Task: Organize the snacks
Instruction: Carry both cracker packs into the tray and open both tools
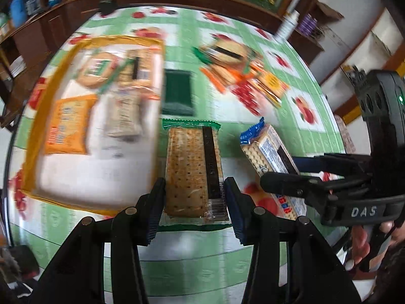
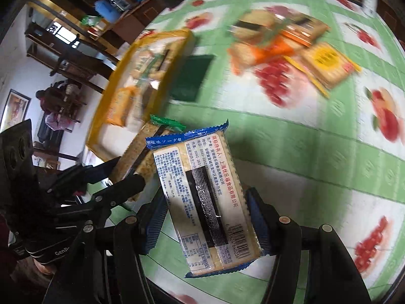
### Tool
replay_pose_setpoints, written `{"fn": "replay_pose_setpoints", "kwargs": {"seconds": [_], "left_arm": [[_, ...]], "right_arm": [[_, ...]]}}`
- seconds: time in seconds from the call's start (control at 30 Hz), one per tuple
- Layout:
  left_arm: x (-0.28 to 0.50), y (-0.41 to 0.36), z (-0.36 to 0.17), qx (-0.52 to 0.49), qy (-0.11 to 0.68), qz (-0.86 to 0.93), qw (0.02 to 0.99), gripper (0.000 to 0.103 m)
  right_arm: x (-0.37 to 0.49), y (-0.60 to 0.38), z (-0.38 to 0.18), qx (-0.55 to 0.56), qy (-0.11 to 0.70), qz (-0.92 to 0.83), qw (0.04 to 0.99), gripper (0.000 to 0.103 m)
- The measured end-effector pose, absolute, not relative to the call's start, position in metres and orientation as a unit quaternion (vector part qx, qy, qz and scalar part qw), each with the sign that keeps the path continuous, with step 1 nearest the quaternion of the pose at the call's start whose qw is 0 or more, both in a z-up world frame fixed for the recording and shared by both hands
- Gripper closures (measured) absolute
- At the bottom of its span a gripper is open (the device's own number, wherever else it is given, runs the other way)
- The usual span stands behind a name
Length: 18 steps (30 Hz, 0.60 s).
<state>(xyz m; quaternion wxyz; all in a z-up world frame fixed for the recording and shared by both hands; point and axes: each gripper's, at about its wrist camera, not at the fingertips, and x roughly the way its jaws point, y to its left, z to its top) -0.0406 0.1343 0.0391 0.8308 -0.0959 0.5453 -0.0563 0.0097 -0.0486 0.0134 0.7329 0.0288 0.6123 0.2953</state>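
My left gripper (image 1: 194, 207) is shut on a green-edged cracker pack (image 1: 193, 172), held above the table. My right gripper (image 2: 206, 220) is shut on a blue-edged soda cracker pack (image 2: 205, 202); this pack also shows in the left wrist view (image 1: 270, 152), just right of the green pack. The green pack shows in the right wrist view (image 2: 152, 141) at the left. A yellow-rimmed white tray (image 1: 45, 116) with several snack packs lies to the left of both grippers; it also shows in the right wrist view (image 2: 121, 76). A pile of loose snack packs (image 1: 243, 73) lies on the far table.
A dark green flat pack (image 1: 177, 92) lies beside the tray's right edge. The round table has a green and white fruit-print cloth (image 1: 197, 253). Dark wooden shelves (image 1: 38, 30) stand behind the table. The background is motion-blurred.
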Motion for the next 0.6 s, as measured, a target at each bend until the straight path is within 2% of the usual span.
{"fn": "replay_pose_setpoints", "kwargs": {"seconds": [0.3, 0.6], "left_arm": [[-0.015, 0.216, 0.040, -0.104, 0.532, 0.020, 0.840, 0.058], [0.007, 0.271, 0.023, -0.095, 0.541, 0.075, 0.833, 0.058]], "right_arm": [[0.030, 0.043, 0.027, 0.062, 0.588, 0.341, 0.731, 0.040], [0.050, 0.110, 0.012, 0.091, 0.588, 0.335, 0.730, 0.040]]}}
